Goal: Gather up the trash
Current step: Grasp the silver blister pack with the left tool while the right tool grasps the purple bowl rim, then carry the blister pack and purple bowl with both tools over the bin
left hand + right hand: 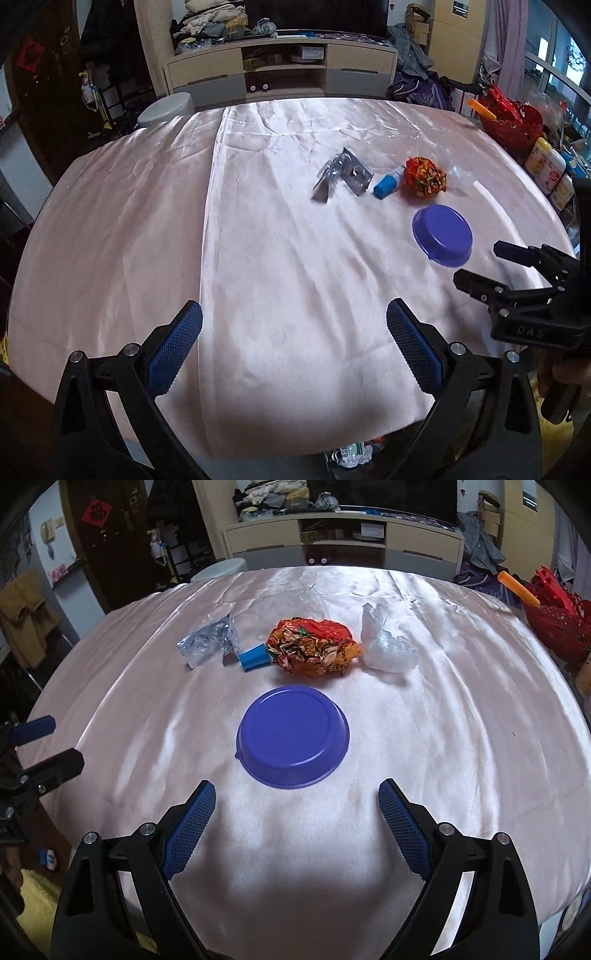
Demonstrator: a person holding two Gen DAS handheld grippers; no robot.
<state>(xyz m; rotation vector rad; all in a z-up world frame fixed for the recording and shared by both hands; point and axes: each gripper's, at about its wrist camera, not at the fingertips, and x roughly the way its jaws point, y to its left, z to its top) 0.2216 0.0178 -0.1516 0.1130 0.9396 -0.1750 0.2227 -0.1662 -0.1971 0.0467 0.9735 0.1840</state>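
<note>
On the pink tablecloth (461,738), a purple bowl (292,735), upside down. Just behind the bowl, crumpled orange wrapper (314,646), touching a small blue tube (254,658); left of the tube, silver foil packaging (207,644); right of the wrapper, clear plastic bag (386,646). In front of the bowl, right gripper (297,825), wide apart, empty. Well left of the bowl, left gripper (294,345), also wide, holding nothing.
</note>
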